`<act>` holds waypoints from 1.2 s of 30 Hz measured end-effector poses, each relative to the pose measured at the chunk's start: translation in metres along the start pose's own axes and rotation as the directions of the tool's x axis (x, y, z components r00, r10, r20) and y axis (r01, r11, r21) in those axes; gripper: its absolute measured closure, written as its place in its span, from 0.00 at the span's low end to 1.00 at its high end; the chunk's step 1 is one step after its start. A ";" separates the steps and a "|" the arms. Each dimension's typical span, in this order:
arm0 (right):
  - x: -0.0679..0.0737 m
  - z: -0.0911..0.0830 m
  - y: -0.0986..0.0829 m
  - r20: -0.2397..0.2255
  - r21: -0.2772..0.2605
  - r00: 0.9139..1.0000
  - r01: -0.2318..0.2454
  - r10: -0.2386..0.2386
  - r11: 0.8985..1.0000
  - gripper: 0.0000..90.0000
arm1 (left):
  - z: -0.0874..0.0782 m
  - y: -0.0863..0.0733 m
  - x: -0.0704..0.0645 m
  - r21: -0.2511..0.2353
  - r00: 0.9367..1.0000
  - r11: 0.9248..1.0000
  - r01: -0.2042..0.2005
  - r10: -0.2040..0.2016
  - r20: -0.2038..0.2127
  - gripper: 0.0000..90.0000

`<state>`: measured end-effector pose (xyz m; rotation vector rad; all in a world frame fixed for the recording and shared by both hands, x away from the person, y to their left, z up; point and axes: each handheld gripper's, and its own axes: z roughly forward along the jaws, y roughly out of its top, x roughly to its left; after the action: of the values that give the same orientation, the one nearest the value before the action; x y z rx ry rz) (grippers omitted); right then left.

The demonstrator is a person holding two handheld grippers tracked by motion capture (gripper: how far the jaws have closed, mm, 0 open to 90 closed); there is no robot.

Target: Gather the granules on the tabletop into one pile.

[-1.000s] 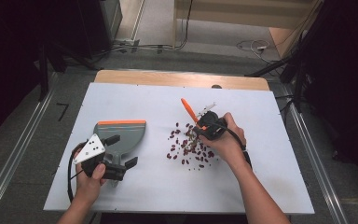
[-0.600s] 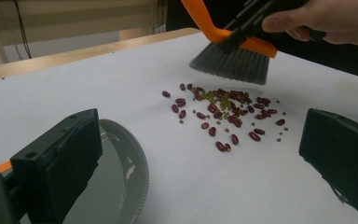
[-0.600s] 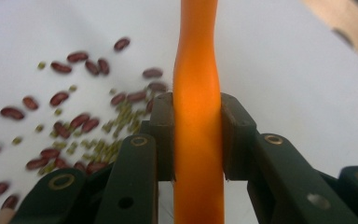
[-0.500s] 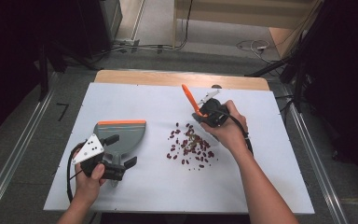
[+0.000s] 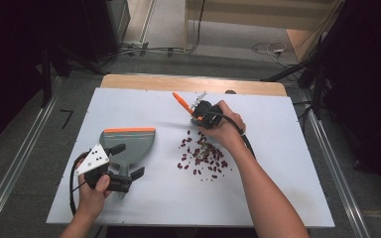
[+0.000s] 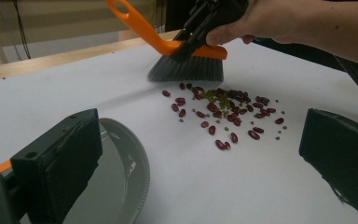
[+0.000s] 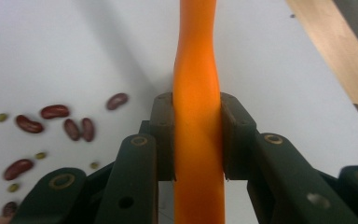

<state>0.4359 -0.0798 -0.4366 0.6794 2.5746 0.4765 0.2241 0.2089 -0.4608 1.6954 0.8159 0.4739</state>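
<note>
We take the scatter of dark red beans (image 5: pixel 203 158) on the white counter (image 5: pixel 287 148) as our landmark. Just beyond the beans, our right tongs (image 7: pixel 196 140) are clenched on the orange plastic handle of the small brush (image 5: pixel 182 103), both jaws pressed against its sides. In the left gripper view, the brush's grey bristles (image 6: pixel 186 72) touch the counter at the far edge of the beans, with the handle rising up and away from them. A few small greenish beans (image 6: pixel 214 99) lie mixed in among the red ones. To the left of the beans, well apart from them, our left tongs (image 5: pixel 124 178) hold the handle of the grey plastic dustpan with the orange lip (image 5: pixel 128 144), which lies flat on the counter.
</note>
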 end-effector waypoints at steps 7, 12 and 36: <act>0.020 -0.005 -0.003 -0.050 0.012 0.997 0.065 -0.064 0.998 0.77 | 0.002 0.000 -0.002 0.006 1.000 1.000 -0.009 0.009 0.007 0.00; 0.034 -0.012 -0.010 -0.072 0.004 0.991 0.111 -0.111 0.994 0.77 | 0.004 0.000 -0.005 0.014 1.000 1.000 -0.015 0.015 0.016 0.00; 0.043 -0.043 -0.021 -0.123 -0.058 0.979 0.156 -0.162 0.986 0.77 | 0.006 -0.001 -0.005 0.018 1.000 1.000 -0.015 0.015 0.023 0.00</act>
<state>0.3734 -0.0831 -0.4227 0.4349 2.7002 0.5425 0.2242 0.2014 -0.4626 1.7215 0.7934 0.4583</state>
